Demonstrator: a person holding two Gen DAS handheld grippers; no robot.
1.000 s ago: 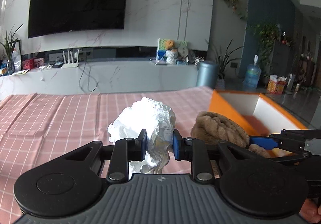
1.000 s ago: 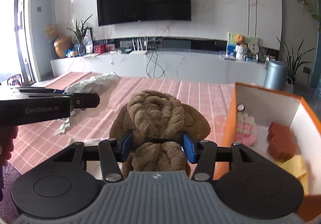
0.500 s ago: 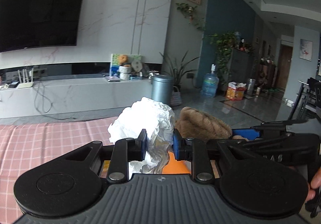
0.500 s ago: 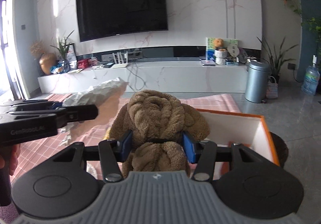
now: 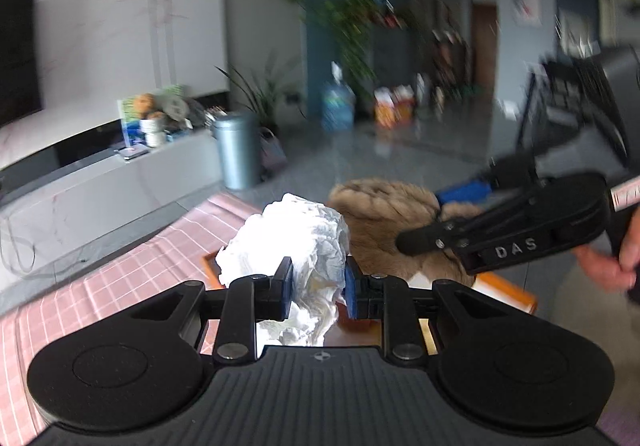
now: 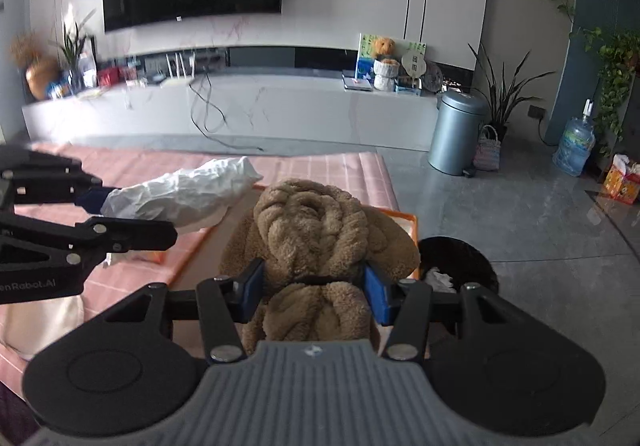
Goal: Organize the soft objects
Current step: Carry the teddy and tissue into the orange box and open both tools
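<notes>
Surface: pink checked tablecloth, with an orange-rimmed box at its far edge. Beyond the box: grey floor, silver bin, white TV console.

Left gripper: clamped on crumpled white paper wad, above the box.

Right gripper: clamped on brown fleece bundle, knotted and plush, above the box.

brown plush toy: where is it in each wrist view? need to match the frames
Left wrist: the brown plush toy sits right of centre, behind the white crumpled wad, pinched by the right gripper coming in from the right.
Right wrist: it fills the lower centre, clamped between the blue pads.
Shared landmark: the grey metal bin by the TV console.
</notes>
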